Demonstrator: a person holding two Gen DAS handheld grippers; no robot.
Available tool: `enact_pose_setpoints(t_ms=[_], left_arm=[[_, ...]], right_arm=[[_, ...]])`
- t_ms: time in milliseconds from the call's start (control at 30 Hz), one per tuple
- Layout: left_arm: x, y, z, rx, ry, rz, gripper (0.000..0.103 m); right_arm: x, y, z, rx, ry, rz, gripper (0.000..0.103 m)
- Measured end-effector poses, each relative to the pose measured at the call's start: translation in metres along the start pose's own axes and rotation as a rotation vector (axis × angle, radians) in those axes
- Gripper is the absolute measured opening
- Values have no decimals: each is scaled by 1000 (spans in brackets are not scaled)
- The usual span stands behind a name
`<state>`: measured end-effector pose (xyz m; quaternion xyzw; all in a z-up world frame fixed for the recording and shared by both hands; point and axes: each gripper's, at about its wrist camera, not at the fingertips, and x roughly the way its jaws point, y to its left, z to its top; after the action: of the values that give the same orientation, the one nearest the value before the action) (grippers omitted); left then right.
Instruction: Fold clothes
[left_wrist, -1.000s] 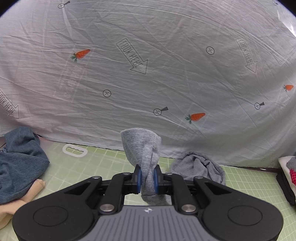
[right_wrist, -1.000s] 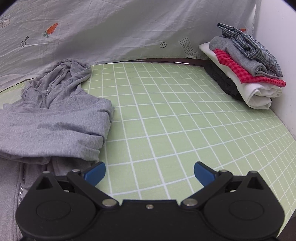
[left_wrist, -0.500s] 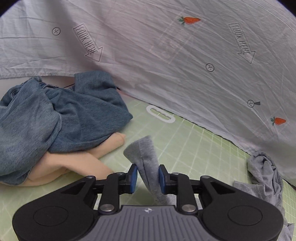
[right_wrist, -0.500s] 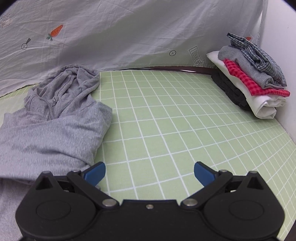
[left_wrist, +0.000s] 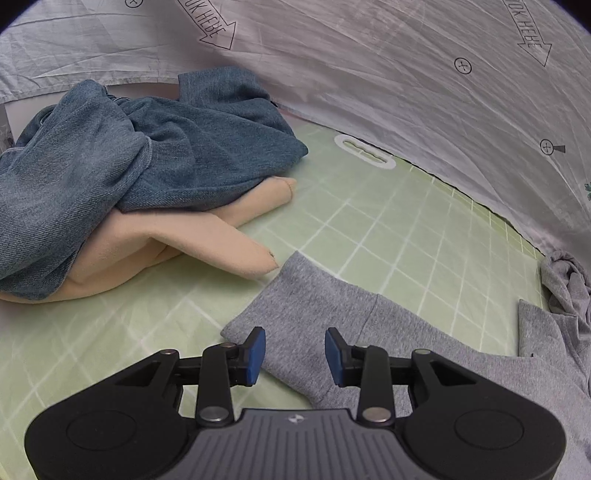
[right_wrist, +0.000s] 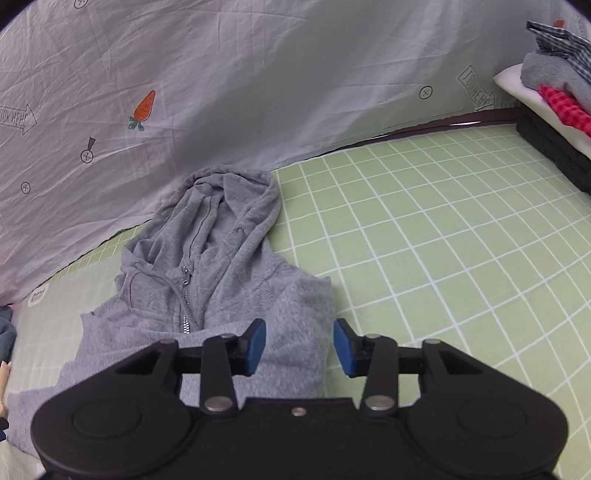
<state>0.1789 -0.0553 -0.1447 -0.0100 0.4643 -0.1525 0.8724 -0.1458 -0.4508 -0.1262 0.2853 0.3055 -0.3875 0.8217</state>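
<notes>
While the grey hoodie (right_wrist: 207, 295) lies front-up on the green grid mat (right_wrist: 461, 258), zip partly done up and hood bunched at 12 o'clock against the backdrop sheet (right_wrist: 258, 92), the step in hand looks like laying out the sleeves before the 1st fold. Left wrist view: one sleeve (left_wrist: 325, 317) runs flat across the mat, cuff end toward 10 o'clock, just short of a beige garment (left_wrist: 192, 236). Left gripper (left_wrist: 294, 350) sits over that sleeve w/ jaws parting, pads clear of the cloth, so the sleeve appears let go. Right gripper (right_wrist: 299, 347) hangs over the hoodie's body at its 3 o'clock edge, jaws drawing together w/ grey fabric beneath the gap; no pinch seen yet. Next move prob. calls for a firm pinch on that side edge or shoulder, then a carry across toward the zip line, keeping the layer smooth. Fabric is soft knit, lightly creased at the hood, body fairly flat. Further out: a blue denim pile (left_wrist: 129, 155) atop the beige piece at 9 o'clock, and a folded stack (right_wrist: 554, 96) at 2 o'clock in the right wrist view.
</notes>
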Motion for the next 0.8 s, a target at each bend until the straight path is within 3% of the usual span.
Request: enact_pose_setpoints(t_ms=[33, 100, 133, 233, 367, 533, 567, 633, 667, 700, 767, 800], left_arm=[[2, 0, 0, 1, 7, 3, 38], [5, 0, -2, 7, 13, 9, 38], [6, -1, -3, 14, 12, 12, 38], [6, -4, -5, 42, 0, 24, 38], [7, -8, -8, 81, -18, 33, 38], [7, -9, -5, 86, -2, 34, 40], [7, -8, -5, 83, 3, 32, 46], [5, -8, -6, 77, 4, 39, 60], [5, -7, -7, 80, 3, 48, 68], [6, -8, -9, 85, 7, 56, 68], [10, -8, -13, 96, 17, 68, 68], [10, -8, -15, 100, 9, 68, 68]], right_arm=[[5, 1, 1, -7, 13, 6, 32], [15, 2, 4, -19, 36, 18, 5], [18, 3, 5, -28, 38, 22, 3], [23, 1, 14, -64, 20, 26, 2], [37, -12, 27, -14, 14, 19, 2], [51, -15, 28, -33, 29, -102, 0], [47, -16, 28, -27, 24, -106, 1], [35, -17, 26, -14, 8, -93, 8], [29, -16, 24, -23, 5, -102, 32], [23, -14, 21, -40, 1, -118, 65], [11, -11, 10, -83, -5, -158, 86], [7, -10, 4, -100, 0, -168, 86]])
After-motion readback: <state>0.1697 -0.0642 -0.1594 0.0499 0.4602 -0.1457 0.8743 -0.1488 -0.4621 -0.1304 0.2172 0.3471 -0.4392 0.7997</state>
